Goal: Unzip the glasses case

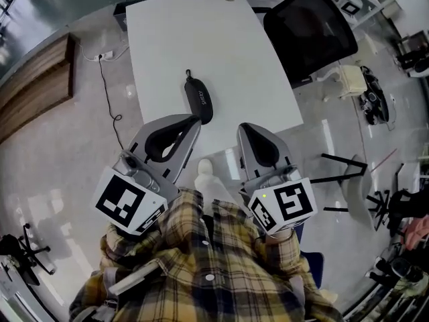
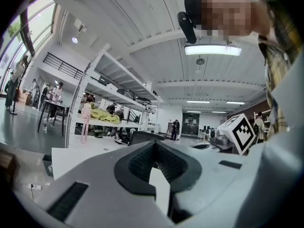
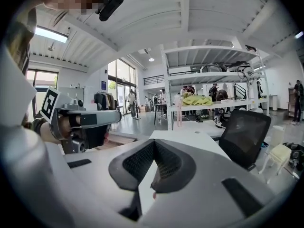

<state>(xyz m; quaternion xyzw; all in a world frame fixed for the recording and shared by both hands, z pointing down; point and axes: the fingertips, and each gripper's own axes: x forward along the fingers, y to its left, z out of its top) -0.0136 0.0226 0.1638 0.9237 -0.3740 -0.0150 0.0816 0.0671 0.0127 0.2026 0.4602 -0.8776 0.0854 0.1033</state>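
On the white desk (image 1: 201,39), just above centre of the head view: black glasses case (image 1: 199,99), slanted, small loop at its upper end. Probably light and semi-rigid, apt to slide on the smooth top. Best pinned at the body while pinching the zip pull, too small to make out here. Left tongs (image 1: 191,121) and right tongs (image 1: 245,127) both pressed together, holding nothing, just below the case.
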